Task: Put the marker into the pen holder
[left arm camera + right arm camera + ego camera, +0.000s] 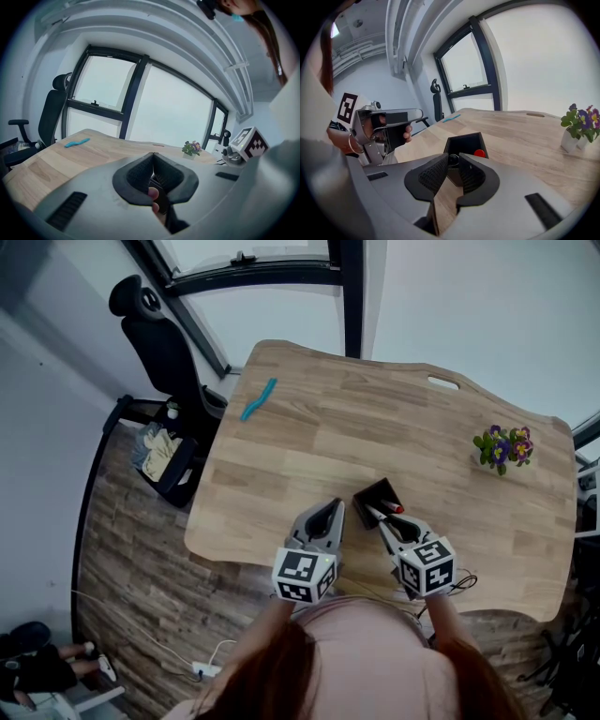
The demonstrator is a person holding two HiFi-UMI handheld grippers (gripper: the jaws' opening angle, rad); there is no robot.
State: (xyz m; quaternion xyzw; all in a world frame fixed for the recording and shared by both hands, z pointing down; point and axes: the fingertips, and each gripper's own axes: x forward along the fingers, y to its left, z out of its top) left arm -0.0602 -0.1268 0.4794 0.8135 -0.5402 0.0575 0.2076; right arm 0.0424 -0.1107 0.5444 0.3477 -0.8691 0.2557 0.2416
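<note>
Nearest to me, my left gripper has its jaws pressed together with nothing in them; it is held up over the near edge of the table. Just beside it, my right gripper has its jaws a little apart and clamped on the marker. I see only the marker's dark round end, between the jaw tips. That end sits right at the near rim of the black pen holder, which stands upright on the table directly ahead of the jaws. A red tip shows inside the holder against its right wall; I cannot tell whether it belongs to the same marker. Farther off to the right stands a small pot of flowers. A teal strip lies near the far left corner. Beyond that corner stands a black office chair.
</note>
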